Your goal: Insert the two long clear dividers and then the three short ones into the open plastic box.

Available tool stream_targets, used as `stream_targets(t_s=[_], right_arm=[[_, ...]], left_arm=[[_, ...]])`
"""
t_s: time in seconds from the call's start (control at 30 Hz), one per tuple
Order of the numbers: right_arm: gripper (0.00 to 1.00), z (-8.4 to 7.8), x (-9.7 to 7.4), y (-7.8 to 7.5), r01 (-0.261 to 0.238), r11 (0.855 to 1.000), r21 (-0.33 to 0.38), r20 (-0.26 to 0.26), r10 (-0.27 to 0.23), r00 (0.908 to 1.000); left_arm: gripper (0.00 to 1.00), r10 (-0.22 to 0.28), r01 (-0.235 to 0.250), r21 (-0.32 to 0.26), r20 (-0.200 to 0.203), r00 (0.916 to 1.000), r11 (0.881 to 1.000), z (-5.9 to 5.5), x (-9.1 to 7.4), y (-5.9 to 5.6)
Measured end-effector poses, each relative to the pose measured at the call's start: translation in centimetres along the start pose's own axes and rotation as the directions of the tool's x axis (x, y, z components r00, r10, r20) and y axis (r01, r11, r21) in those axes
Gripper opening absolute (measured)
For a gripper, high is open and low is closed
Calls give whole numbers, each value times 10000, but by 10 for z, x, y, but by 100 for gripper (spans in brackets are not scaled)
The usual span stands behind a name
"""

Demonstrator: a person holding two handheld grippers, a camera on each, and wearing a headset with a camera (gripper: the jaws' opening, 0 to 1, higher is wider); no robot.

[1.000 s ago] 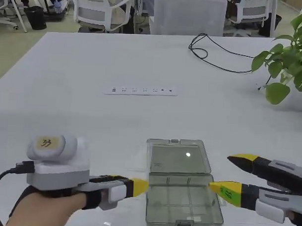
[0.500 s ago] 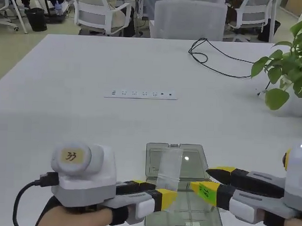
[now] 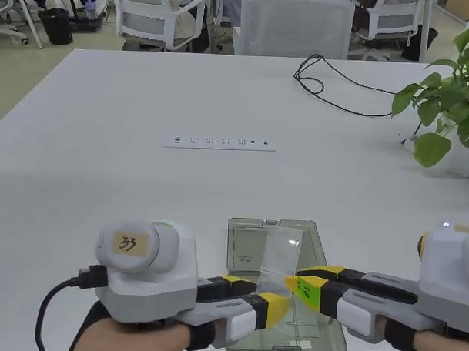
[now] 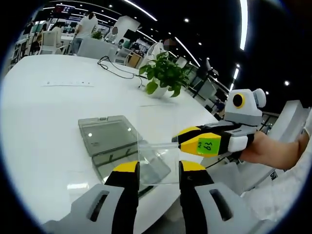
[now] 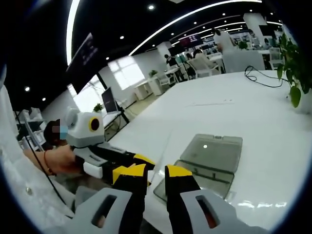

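Head view: the two grippers meet over the open plastic box, which sits on the white table close to the person. Its base is nearest and its lid is laid back flat on the far side. The clear divider is held above the box, where base and lid join. It is tilted, with its long axis running from the jaw tips up and away towards the far right.

The right gripper reaches in from the right and is clenched on the divider. In the right gripper view its yellow tips stand almost together, and the sheet rises edge-on from the narrow gap as one thin pale line.

The left gripper reaches in from the left, just beside the other. In the left gripper view its jaws stand apart, and the near end of the divider, seen face-on, spans the gap between the yellow tips. I cannot tell whether they press its side edges or merely flank it. In the same view the right gripper's tips hold the sheet's upper right edge.

The divider is so clear that its outline is faint, and the box shows through it. The left gripper's body hides the box's near left corner in the head view. Inside the base the compartments are hard to make out.
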State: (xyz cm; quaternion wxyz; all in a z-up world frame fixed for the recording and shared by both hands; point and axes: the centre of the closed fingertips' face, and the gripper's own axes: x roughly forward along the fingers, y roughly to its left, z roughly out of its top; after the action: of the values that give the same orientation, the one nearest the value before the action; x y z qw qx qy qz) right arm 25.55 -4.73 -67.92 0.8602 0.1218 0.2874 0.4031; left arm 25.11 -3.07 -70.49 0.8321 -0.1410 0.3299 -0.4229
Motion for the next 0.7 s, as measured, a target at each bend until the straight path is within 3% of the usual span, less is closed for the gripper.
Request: stream_targets(t_s=[0.7], right_arm=[[7,-4,3,0,481,9948,898,34,-486,9988]], left_arm=[[29,-73,75,200,-75,9999,9998,-4,3,-3]])
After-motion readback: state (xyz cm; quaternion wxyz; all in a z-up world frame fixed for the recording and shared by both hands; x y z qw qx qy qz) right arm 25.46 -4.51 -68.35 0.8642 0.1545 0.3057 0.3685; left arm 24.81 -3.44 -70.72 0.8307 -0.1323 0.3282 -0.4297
